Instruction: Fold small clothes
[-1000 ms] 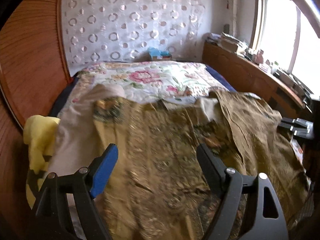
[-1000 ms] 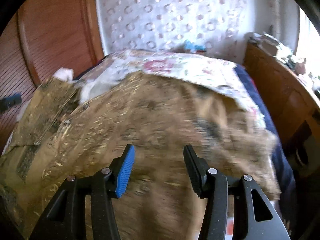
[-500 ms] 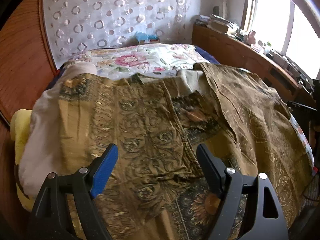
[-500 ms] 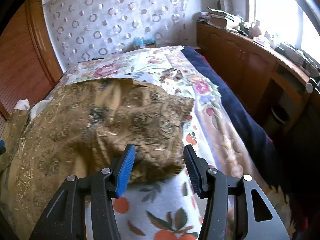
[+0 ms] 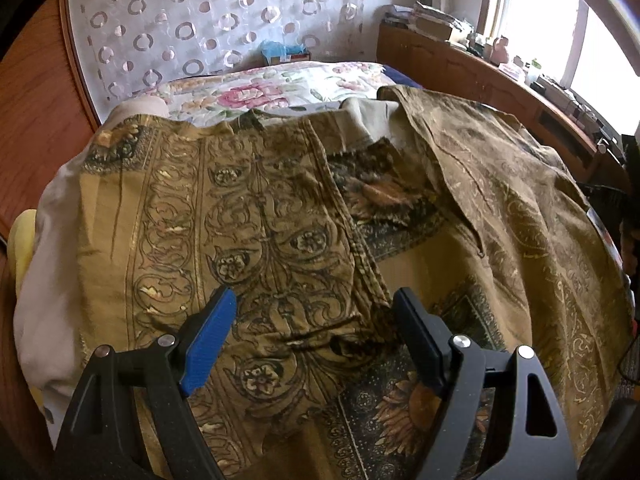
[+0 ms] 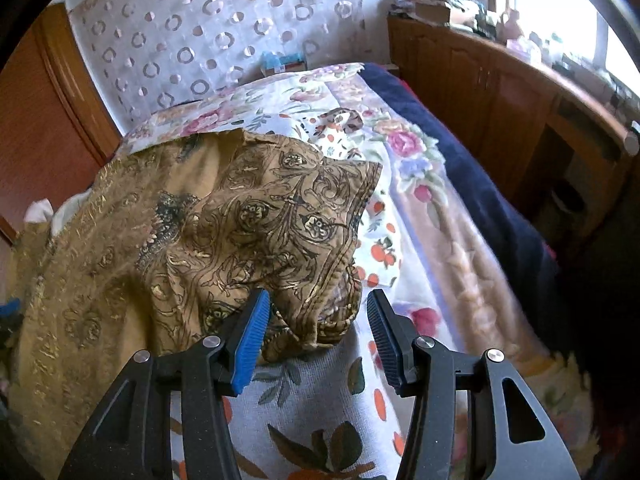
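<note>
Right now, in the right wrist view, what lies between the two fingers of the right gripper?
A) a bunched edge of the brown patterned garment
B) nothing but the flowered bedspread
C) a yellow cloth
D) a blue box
A: the bunched edge of the brown patterned garment sits between the open fingers of the right gripper.

Left gripper (image 5: pixel 314 330), jaws apart, above patterned garment (image 5: pixel 256 216).

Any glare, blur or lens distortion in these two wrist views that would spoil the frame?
Left wrist view: window blown out white at upper right, patterned garment sharp, edges bowed by the fisheye. Right wrist view: window glare at top right corner, garment hem crisp, dark vignette in the corners, bedspread slightly soft toward the right edge.
</note>
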`<state>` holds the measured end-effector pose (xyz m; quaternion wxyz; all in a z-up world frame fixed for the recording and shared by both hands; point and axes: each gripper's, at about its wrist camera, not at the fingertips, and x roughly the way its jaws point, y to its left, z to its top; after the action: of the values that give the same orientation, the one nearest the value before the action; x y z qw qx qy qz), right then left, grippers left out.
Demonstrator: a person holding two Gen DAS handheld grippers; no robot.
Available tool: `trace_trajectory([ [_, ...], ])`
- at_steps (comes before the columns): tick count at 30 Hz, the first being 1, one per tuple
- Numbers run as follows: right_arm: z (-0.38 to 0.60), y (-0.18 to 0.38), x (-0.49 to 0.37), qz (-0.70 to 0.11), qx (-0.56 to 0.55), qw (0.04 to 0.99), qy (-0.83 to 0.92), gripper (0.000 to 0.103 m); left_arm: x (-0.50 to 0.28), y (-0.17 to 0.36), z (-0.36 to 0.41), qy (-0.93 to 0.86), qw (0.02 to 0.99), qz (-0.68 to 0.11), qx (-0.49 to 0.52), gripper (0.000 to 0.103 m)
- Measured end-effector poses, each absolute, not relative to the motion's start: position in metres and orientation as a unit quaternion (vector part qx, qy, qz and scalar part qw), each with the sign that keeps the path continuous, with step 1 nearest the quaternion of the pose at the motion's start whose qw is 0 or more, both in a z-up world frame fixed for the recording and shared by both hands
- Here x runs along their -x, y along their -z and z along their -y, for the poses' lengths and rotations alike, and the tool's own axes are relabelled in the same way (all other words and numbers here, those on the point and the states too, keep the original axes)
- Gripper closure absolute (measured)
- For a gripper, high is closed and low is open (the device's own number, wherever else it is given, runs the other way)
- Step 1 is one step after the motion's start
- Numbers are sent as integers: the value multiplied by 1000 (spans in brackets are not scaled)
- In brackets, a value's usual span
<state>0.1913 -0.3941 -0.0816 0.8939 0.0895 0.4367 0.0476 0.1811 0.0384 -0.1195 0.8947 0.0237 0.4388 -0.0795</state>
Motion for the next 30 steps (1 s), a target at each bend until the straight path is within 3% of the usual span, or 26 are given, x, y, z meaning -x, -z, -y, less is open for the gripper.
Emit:
trace_trajectory([
  [4, 399, 81, -191, -437, -94, 893, -55, 51, -181, 119, -37, 79, 896, -437, -27, 22],
  [6, 399, 79, -190, -437, -87, 893, -59, 55, -181, 119, -38, 79, 895, -437, -27, 21],
  [10, 389, 73, -186, -426, -46, 902, -55, 79, -181, 119, -37, 82, 895, -438, -29, 19],
  [11, 387, 71, -185, -419, -39, 905, -59, 93, -182, 120, -37, 82, 894, -439, -30, 18],
  [22, 337, 22, -176, -344, -34, 926, -154, 95, -183, 121, -33, 80, 894, -439, -35, 18],
  [30, 266, 54, -168, -374, 5, 898, -232, 95, -184, 120, -33, 81, 895, -438, -30, 18],
])
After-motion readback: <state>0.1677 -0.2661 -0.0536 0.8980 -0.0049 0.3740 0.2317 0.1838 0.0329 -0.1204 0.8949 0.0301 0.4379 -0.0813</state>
